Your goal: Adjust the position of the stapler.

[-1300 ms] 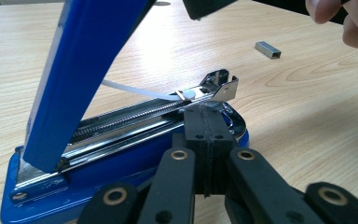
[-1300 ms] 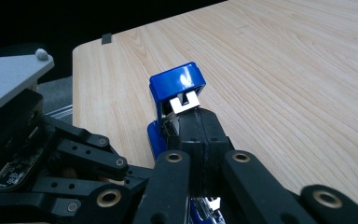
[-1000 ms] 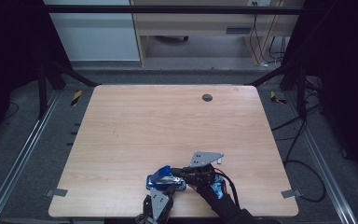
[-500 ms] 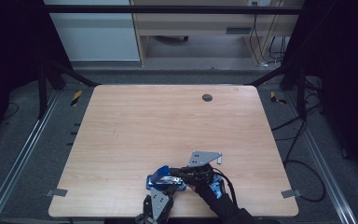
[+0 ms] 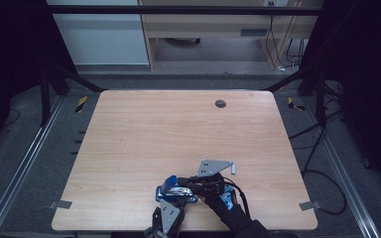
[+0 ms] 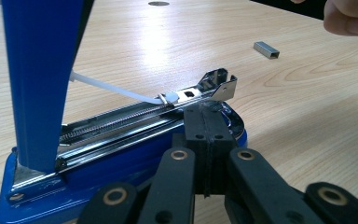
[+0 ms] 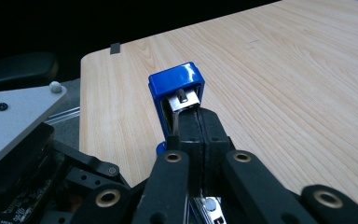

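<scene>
A blue stapler (image 5: 170, 187) sits open near the table's front edge. Its blue top cover (image 6: 39, 70) (image 7: 177, 84) stands upright, and the chrome staple channel (image 6: 168, 105) lies bare on the base. My left gripper (image 6: 205, 140) (image 5: 175, 199) is shut, its tips resting against the front end of the stapler's base. My right gripper (image 7: 196, 126) (image 5: 184, 182) is also shut, with its tips against the inner side of the raised cover. I cannot tell whether either pinches any part of the stapler. A small strip of staples (image 6: 266, 49) (image 5: 233, 168) lies on the wood to the right.
The wooden table (image 5: 178, 129) stretches away beyond the stapler, with a dark round grommet (image 5: 220, 103) near its far edge. The left gripper's grey plate (image 7: 9, 116) lies close beside my right gripper. A hand (image 6: 349, 16) shows at the top right of the left gripper view.
</scene>
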Tool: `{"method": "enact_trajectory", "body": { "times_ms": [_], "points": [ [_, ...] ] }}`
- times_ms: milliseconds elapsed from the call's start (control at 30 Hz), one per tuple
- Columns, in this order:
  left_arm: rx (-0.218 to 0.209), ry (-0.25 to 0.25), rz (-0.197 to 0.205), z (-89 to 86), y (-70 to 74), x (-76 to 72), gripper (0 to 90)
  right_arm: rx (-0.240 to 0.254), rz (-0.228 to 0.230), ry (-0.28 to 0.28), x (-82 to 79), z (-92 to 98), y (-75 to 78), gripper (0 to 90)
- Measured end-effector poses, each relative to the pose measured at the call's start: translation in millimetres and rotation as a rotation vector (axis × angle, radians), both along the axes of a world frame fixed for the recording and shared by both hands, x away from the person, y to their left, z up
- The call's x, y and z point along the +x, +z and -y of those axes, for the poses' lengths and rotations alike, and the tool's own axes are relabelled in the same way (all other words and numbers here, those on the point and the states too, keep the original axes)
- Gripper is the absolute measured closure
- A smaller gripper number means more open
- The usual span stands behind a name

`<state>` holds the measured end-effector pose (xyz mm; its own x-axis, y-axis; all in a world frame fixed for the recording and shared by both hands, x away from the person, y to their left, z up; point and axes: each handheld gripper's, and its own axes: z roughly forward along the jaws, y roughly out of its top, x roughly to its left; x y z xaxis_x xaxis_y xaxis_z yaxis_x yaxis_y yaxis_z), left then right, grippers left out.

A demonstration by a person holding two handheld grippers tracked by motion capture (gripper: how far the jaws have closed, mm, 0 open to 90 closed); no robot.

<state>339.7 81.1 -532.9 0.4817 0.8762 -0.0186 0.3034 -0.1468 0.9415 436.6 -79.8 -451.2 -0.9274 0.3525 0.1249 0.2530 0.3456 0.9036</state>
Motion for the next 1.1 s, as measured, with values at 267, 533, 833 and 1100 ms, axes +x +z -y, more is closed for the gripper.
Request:
{"method": "enact_trajectory", "body": {
  "times_ms": [267, 533, 833, 1100],
  "points": [
    [0.005, -0.002, 0.003, 0.2, -0.1, -0.3, 89.7, 0.003, 0.005, 0.005, 0.5, -4.5, 1.9, 89.8],
    [0.005, -0.002, 0.005, 0.4, -0.3, -0.5, 89.7, 0.008, 0.005, 0.008, 1.0, -8.5, 3.1, 89.8],
    [0.006, -0.005, 0.005, 0.5, -0.2, -0.4, 89.7, 0.012, 0.007, 0.018, 1.2, -13.1, 4.3, 89.8],
    [0.005, -0.008, 0.001, 0.2, 0.1, -0.2, 89.7, 0.013, 0.004, 0.016, 1.8, -13.6, 4.4, 89.8]
  ]
}}
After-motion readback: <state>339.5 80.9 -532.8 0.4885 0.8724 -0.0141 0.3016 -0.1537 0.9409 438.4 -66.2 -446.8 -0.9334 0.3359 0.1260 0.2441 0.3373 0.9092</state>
